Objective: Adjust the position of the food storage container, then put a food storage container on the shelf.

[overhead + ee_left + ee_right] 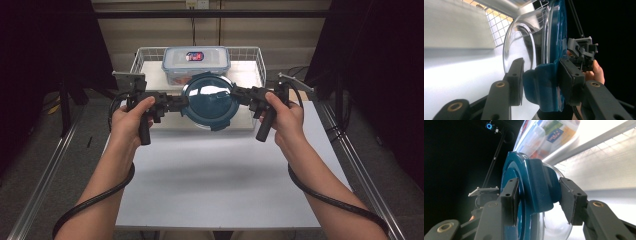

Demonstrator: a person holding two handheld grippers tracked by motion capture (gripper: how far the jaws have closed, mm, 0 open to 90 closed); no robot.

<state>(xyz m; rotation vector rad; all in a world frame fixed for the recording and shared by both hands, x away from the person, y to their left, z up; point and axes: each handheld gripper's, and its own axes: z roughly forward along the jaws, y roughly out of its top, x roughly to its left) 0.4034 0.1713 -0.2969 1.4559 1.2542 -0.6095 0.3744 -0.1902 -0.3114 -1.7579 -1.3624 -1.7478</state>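
We hold the round clear glass bowl with its teal plastic lid (209,101) above the white table (220,175), left gripper (181,103) and right gripper (236,94) each clamped on a lid latch.

High view overhead, gripper views close, sharing container (209,101)

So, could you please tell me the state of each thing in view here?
Round glass container with teal lid: lidded, latches down, held up between both grippers, over the basket's front edge.
Left gripper: shut on the lid's left latch.
Right gripper: shut on the lid's right latch.
Rectangular clear food box: lid on, resting in the basket.
White wire basket: upright on the table.
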